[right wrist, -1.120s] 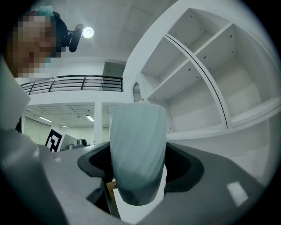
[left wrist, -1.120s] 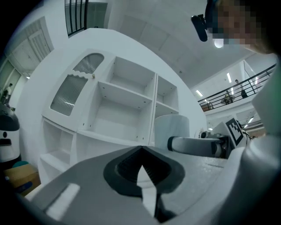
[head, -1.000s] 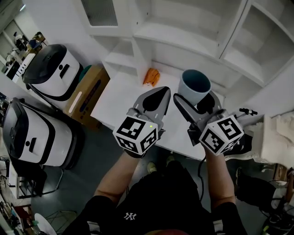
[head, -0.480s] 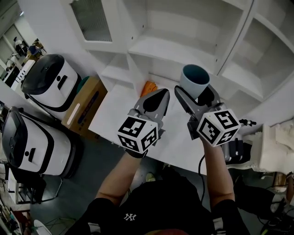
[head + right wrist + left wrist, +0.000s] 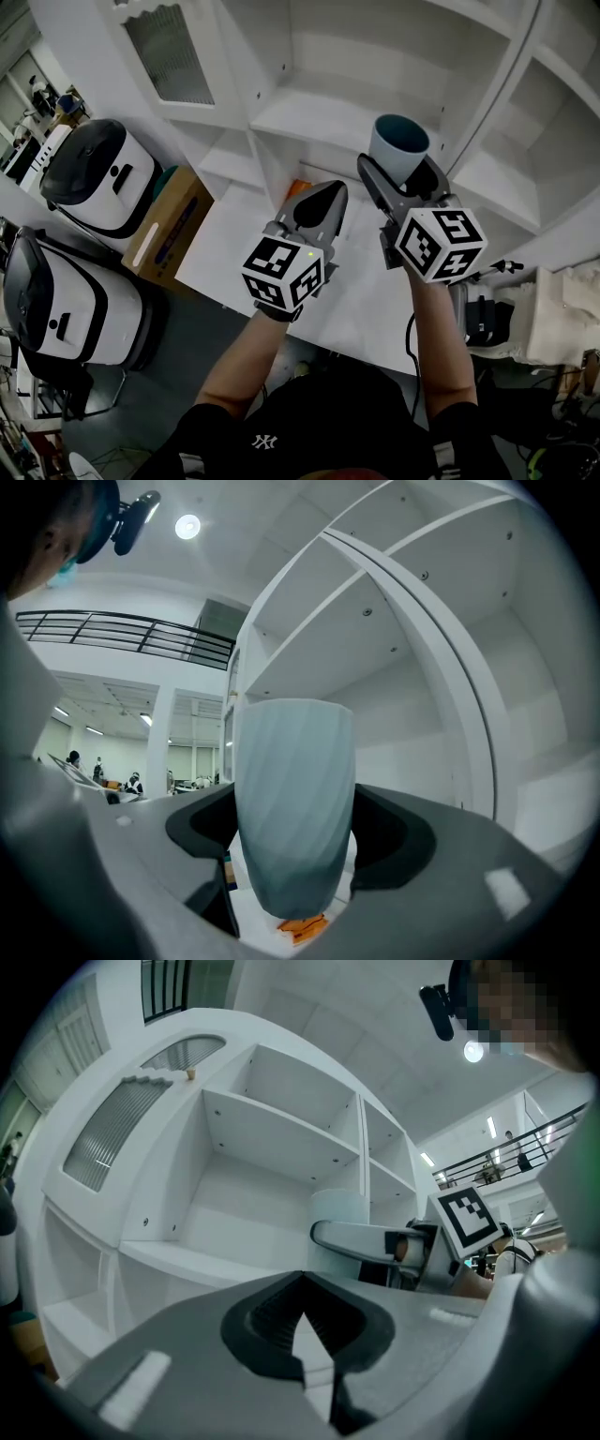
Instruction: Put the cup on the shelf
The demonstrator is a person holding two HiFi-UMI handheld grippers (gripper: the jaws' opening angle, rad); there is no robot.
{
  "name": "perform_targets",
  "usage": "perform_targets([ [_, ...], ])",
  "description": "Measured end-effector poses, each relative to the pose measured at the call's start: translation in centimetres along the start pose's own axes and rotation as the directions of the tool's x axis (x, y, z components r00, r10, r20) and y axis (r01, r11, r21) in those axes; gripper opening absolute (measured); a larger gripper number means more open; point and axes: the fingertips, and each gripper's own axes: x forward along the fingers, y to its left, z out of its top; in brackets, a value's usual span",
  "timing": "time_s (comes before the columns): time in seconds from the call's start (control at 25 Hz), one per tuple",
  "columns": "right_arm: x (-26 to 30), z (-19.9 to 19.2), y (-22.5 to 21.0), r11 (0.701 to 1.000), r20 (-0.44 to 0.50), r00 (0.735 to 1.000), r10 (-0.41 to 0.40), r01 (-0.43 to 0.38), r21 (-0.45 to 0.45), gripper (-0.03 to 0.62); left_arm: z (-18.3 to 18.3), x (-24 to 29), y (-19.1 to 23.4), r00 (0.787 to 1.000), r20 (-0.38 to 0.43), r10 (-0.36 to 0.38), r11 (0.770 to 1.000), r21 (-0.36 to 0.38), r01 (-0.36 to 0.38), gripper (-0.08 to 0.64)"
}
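Note:
A pale blue-grey ribbed cup (image 5: 398, 142) stands upright between the jaws of my right gripper (image 5: 398, 169), which is shut on its lower half. In the right gripper view the cup (image 5: 292, 799) fills the middle, with white shelf boards (image 5: 394, 639) behind it. The cup hangs in front of the white shelf unit, about level with a middle shelf board (image 5: 314, 114). My left gripper (image 5: 328, 192) is shut and holds nothing, just left of the right one. From the left gripper view I see the cup (image 5: 339, 1211) and a right finger (image 5: 352, 1237) before an open compartment (image 5: 244, 1194).
An orange object (image 5: 300, 185) lies on the white table (image 5: 239, 258) under the shelves. Two white and black appliances (image 5: 98, 159) (image 5: 66, 291) and a cardboard box (image 5: 169, 225) stand at the left. A glazed cabinet door (image 5: 159, 52) is upper left.
My right gripper has lifted the cup up and toward the shelf unit. The left gripper stayed shut and rose slightly beside it.

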Motion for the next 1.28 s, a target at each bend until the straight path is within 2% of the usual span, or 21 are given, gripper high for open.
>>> perform_targets([
  [0.16,1.6,0.4,-1.8,0.999,0.014,0.999,-0.044,0.044,-0.012,0.38,-0.3,0.9,0.8,1.0,-0.003,0.008,1.0,-0.008,-0.008,0.001],
  [0.6,5.2,0.8,-5.1,0.995,0.009,0.995,-0.096,0.097,-0.016,0.377,-1.0,2.3,2.4,1.0,-0.012,0.022,0.999,-0.029,-0.022,0.0],
  [0.84,7.0,0.2,-5.7,0.989,-0.058,0.988,-0.145,0.143,-0.044,0.376,-1.5,2.5,2.6,1.0,-0.015,0.02,0.999,-0.037,-0.021,0.0],
  [0.96,8.1,-0.3,-5.6,0.982,-0.089,0.981,-0.173,0.165,-0.089,0.374,-1.6,2.7,2.7,1.0,-0.016,0.02,0.999,-0.041,-0.02,0.001],
  [1.12,9.0,-0.4,-5.8,0.969,-0.098,0.971,-0.218,0.204,-0.139,0.374,-1.7,2.5,3.1,1.0,-0.013,0.022,0.999,-0.045,-0.023,0.001],
  [1.28,9.1,-0.5,-6.1,0.967,-0.112,0.967,-0.228,0.211,-0.145,0.373,-1.8,2.4,3.4,1.0,-0.013,0.023,0.998,-0.051,-0.023,0.0],
])
